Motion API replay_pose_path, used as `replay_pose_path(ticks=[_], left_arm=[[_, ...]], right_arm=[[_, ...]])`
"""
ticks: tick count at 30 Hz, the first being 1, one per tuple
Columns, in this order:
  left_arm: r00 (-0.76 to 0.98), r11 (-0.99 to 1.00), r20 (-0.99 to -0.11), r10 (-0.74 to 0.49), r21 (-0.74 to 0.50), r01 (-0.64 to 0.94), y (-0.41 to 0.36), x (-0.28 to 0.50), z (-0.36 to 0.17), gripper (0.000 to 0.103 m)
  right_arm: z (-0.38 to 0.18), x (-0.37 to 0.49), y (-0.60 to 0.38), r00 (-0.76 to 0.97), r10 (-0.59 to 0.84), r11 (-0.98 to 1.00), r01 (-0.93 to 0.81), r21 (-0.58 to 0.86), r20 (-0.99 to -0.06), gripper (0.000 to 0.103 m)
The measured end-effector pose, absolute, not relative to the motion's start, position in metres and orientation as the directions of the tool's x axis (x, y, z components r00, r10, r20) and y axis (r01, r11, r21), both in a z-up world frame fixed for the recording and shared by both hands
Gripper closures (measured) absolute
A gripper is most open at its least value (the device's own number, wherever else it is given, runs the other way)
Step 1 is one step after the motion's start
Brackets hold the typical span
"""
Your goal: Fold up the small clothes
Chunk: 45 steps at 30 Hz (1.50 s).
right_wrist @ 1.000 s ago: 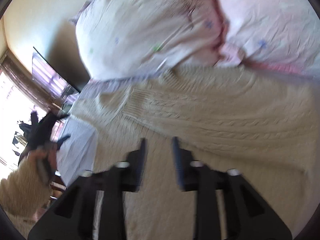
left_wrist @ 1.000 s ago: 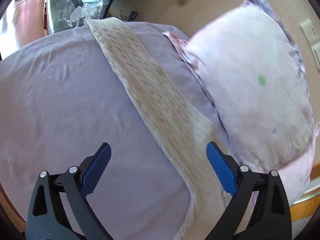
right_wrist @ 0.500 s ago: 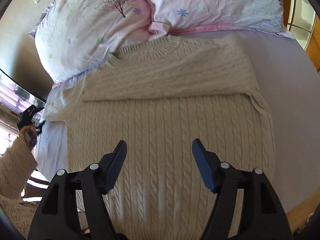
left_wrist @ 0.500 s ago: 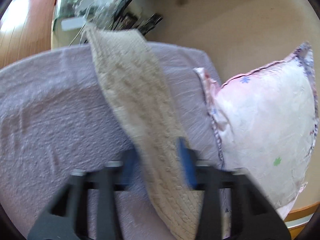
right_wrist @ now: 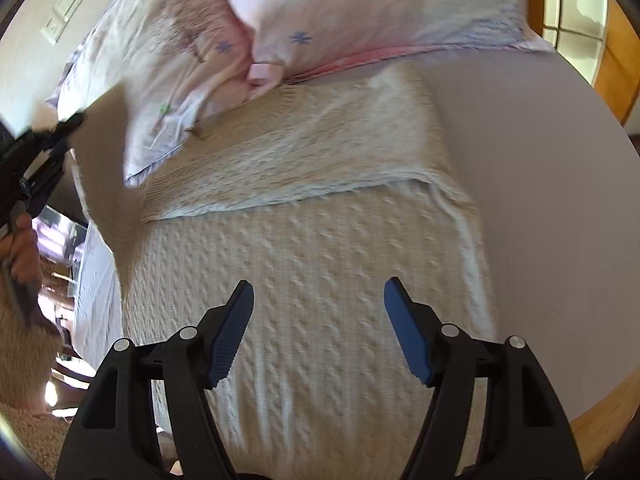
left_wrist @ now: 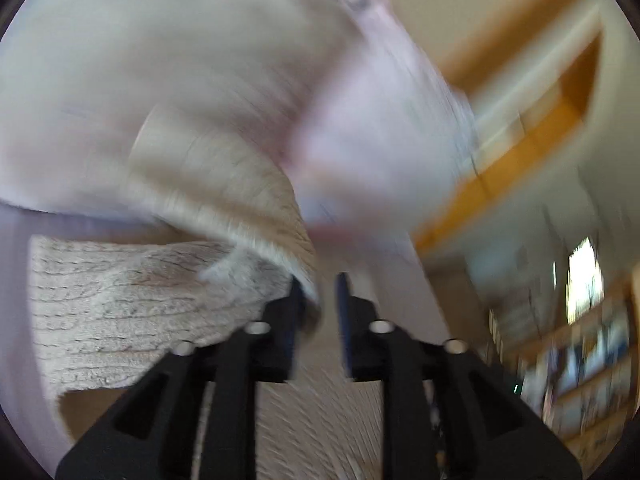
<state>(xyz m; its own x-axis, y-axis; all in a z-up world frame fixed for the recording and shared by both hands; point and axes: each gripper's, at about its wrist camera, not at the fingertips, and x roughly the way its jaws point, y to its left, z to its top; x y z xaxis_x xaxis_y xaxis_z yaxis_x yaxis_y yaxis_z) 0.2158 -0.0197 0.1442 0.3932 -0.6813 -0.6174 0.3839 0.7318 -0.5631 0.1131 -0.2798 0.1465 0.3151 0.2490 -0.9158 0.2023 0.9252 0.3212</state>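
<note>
While the left claw (left_wrist: 318, 294) pinches the sleeve (left_wrist: 224, 200) of the cream cable-knit sweater (right_wrist: 320, 280), which lies on the bed (right_wrist: 560, 200) near its pillow edge, the right claw (right_wrist: 319, 332) hovers wide apart, empty. Best carry the sleeve straight across, laying it flat.

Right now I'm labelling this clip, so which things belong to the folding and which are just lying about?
In the job:
cream cable-knit sweater
its lifted sleeve
left claw
right claw

Lying about:
two pink floral pillows
lilac bedsheet
white wall switch
</note>
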Motion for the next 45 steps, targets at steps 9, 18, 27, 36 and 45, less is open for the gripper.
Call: replay_pose_path(ticks=[9,18,27,36,45], left_arm=[[0.277,0.750,-0.697,-0.661,-0.604,0.268,0.029,0.108,0.087,0.058],[0.265,0.748,-0.757,-0.597,-0.645,-0.157,0.161,-0.003,0.025,0.048],[0.159,0.720,-0.741,-0.653,-0.672,-0.174,0.129,0.007,-0.023,0.045],[0.191,0.568,-0.582,-0.790,-0.813,-0.126,0.134,0.006,0.005,0.094],[0.491,0.505,-0.386,-0.781,-0.853,0.131,0.137,0.176,0.103,0.093]], right_arm=[[0.158,0.050,-0.337,0.283,0.402,0.846,0.248,0.471,-0.871,0.034],[0.102,-0.034,-0.360,0.117,0.564,0.689,0.479,0.544,-0.817,0.034],[0.053,-0.043,-0.348,0.138,0.699,0.536,0.549,0.641,-0.702,0.067],[0.109,-0.018,-0.338,0.270,0.774,0.456,0.389,0.800,-0.572,0.090],[0.184,0.180,-0.366,0.594,0.633,0.533,0.131,0.836,-0.496,0.091]])
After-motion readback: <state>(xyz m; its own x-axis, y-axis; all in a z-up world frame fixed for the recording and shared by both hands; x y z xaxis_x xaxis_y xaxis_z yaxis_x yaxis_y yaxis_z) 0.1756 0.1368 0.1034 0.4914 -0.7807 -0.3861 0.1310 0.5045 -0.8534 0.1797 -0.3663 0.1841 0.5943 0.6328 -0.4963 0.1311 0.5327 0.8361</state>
